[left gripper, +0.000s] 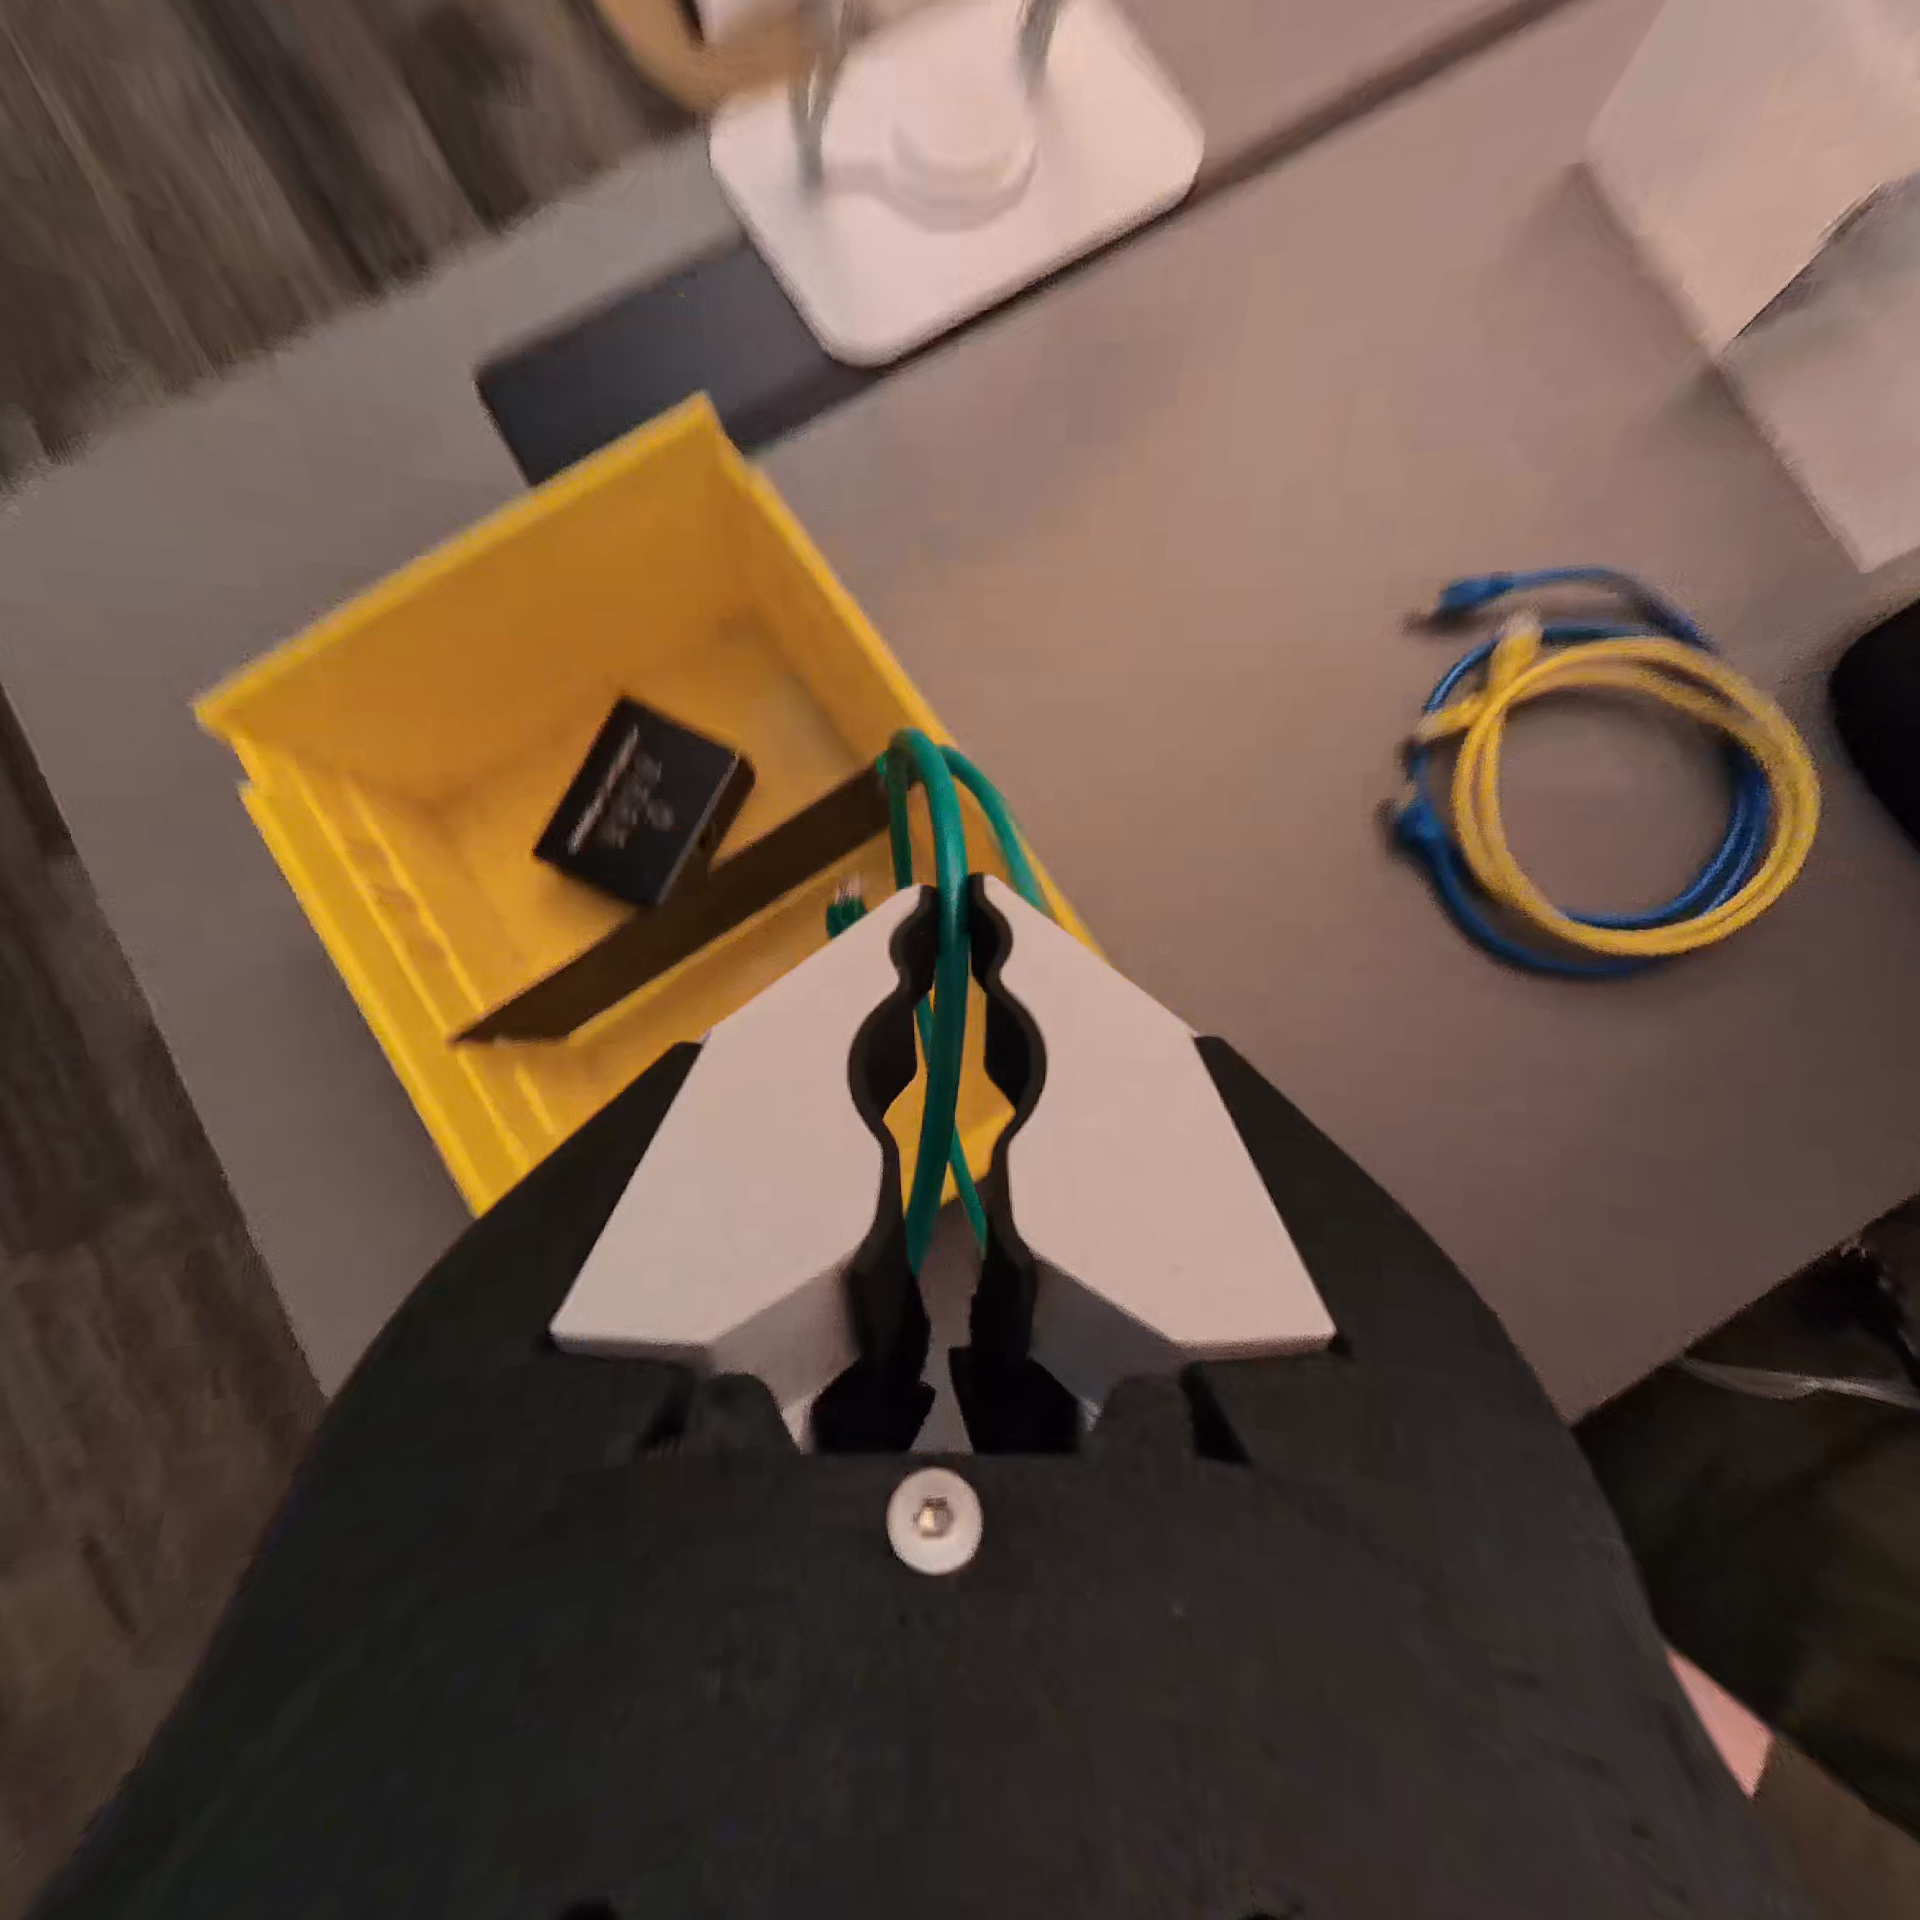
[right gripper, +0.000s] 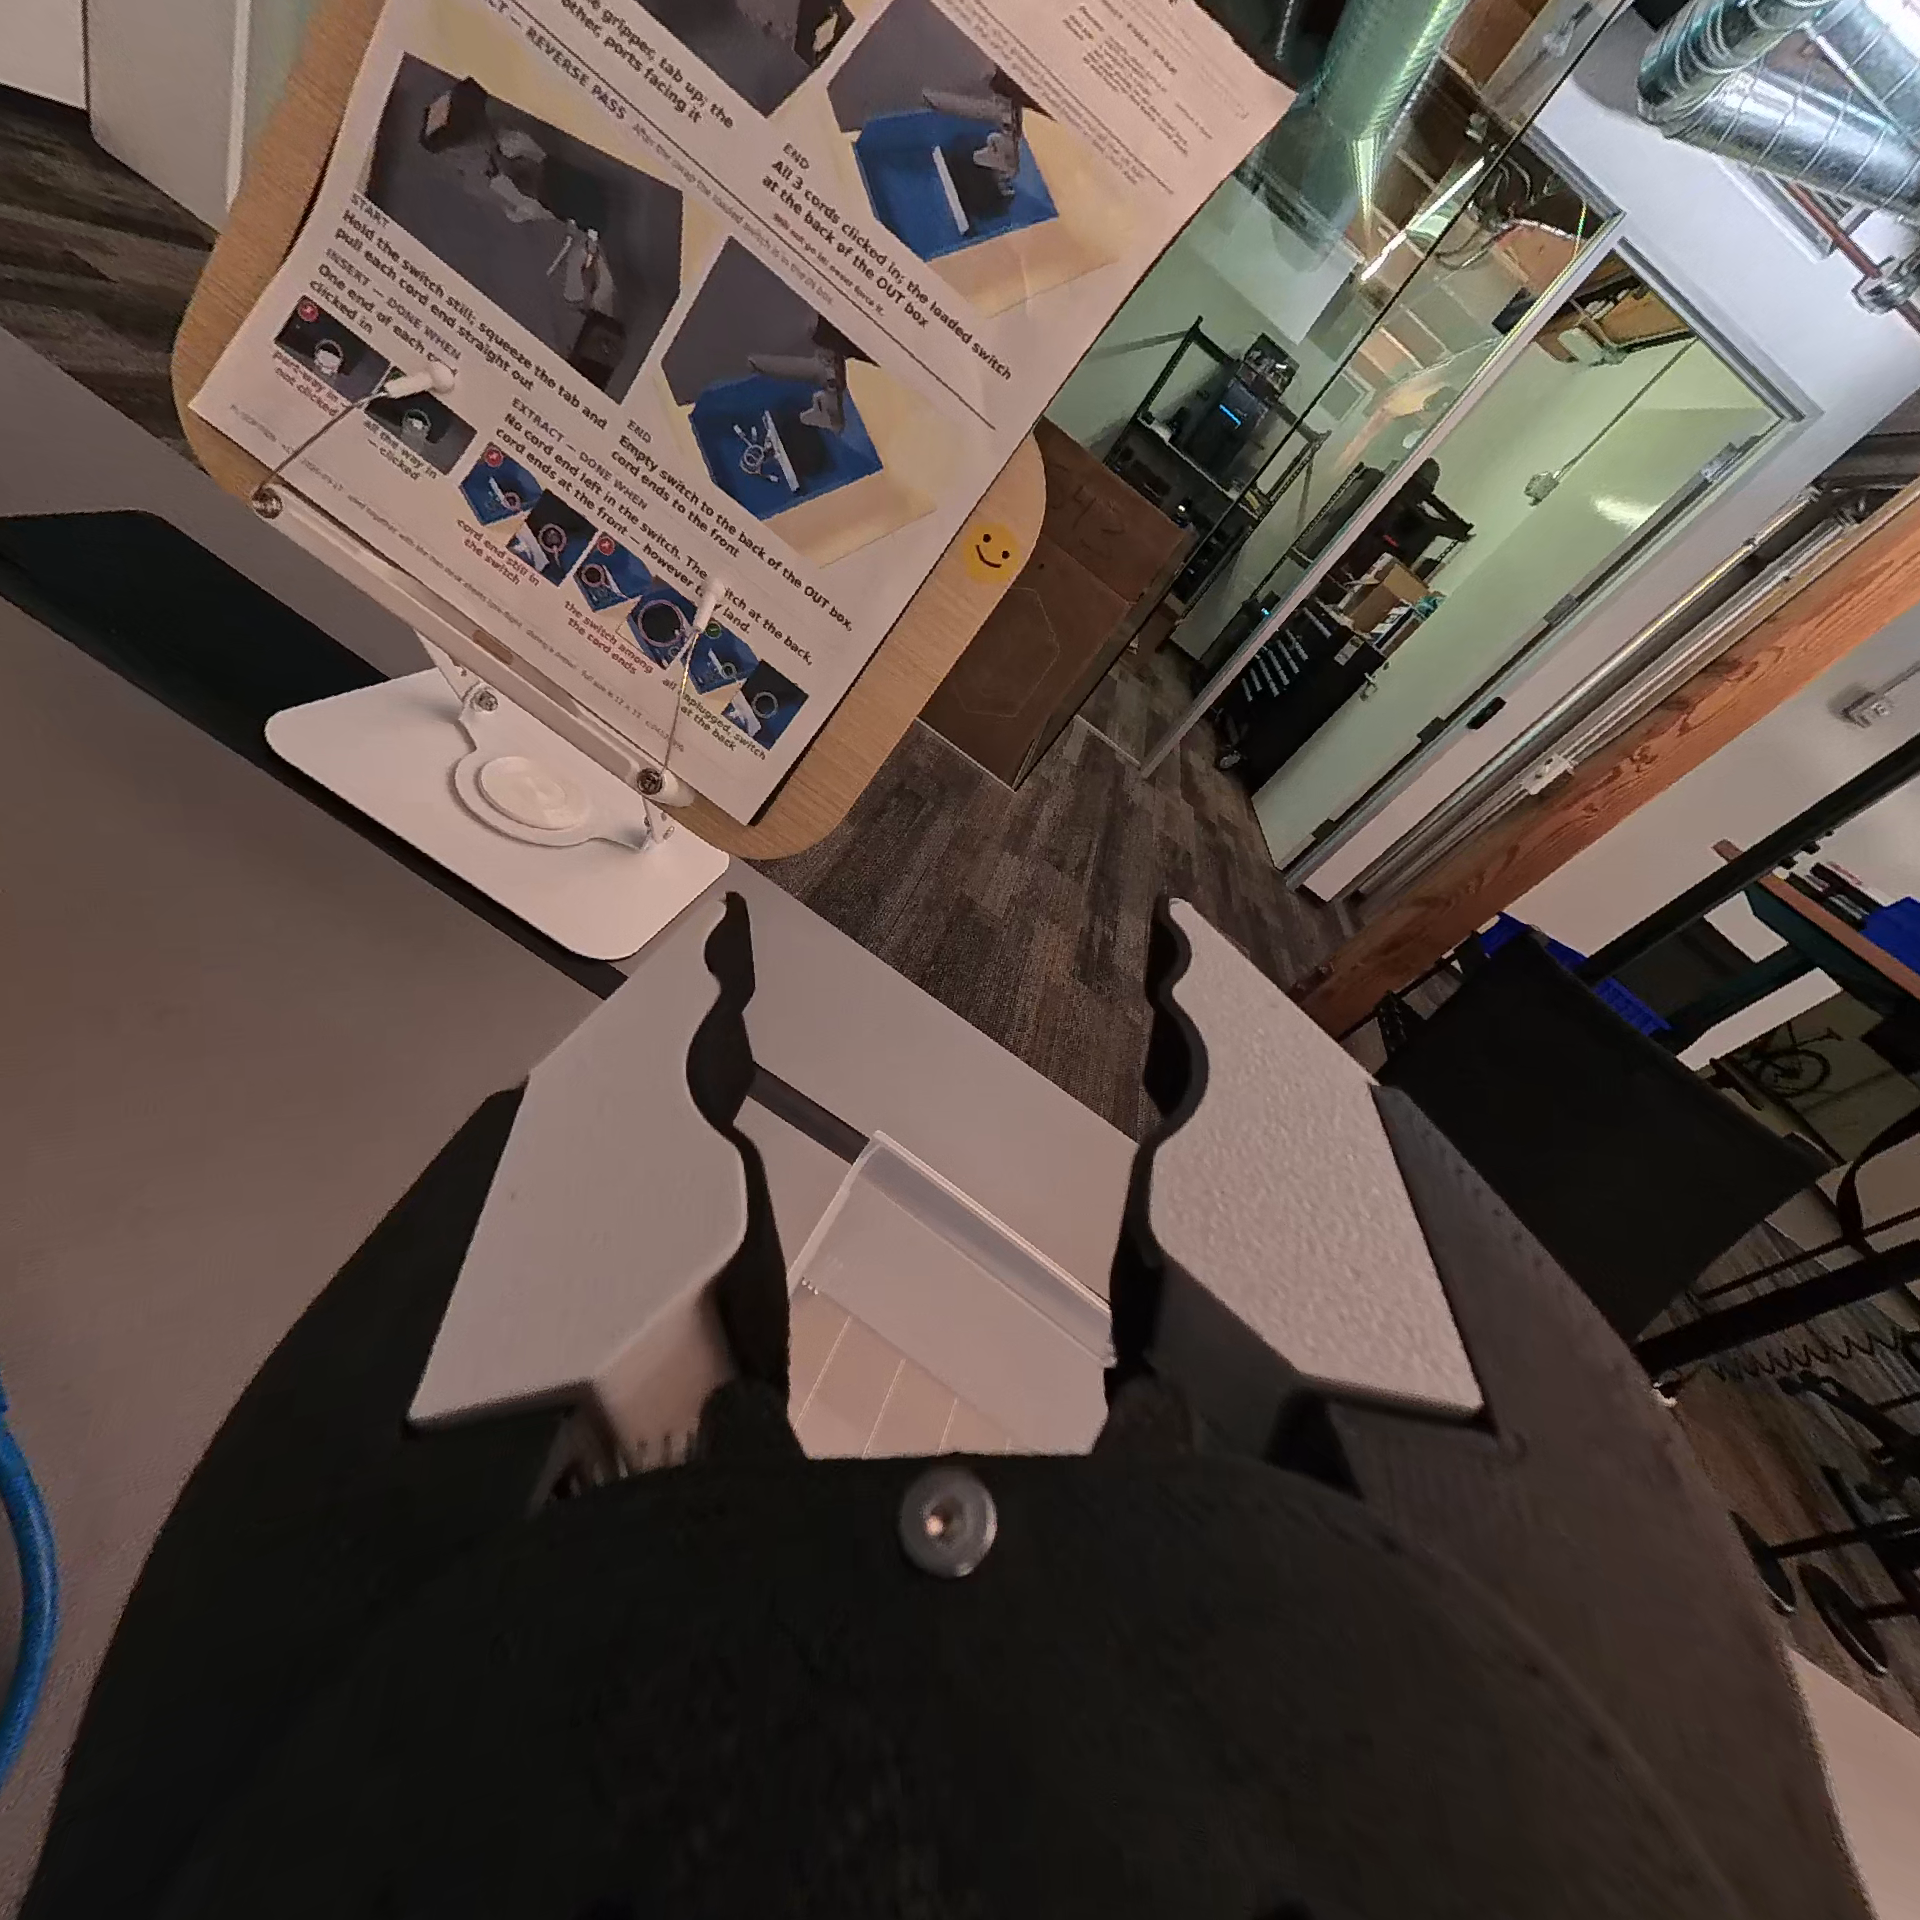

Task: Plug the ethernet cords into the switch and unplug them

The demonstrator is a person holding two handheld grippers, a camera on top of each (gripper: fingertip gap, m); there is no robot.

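In the left wrist view my left gripper (left gripper: 948,896) is shut on a looped green ethernet cord (left gripper: 940,1039), held over the near right corner of a yellow bin (left gripper: 468,623). One clear plug end (left gripper: 847,902) of the cord hangs just left of the fingertips. A small black switch (left gripper: 644,800) lies in the bin behind a black divider (left gripper: 675,925). A blue cord (left gripper: 1579,945) and a yellow cord (left gripper: 1662,675) lie coiled together on the grey table (left gripper: 1195,623) to the right. My right gripper (right gripper: 951,925) is open and empty, held above a white bin (right gripper: 935,1299).
A white stand (right gripper: 499,810) holding an instruction board (right gripper: 675,364) sits at the table's far edge; its base also shows in the left wrist view (left gripper: 956,177). A white box (left gripper: 1766,260) stands at the far right. Carpet floor lies beyond the table. A blue cord edge (right gripper: 21,1558) shows at left. Left tips to right tips: about 45 cm.
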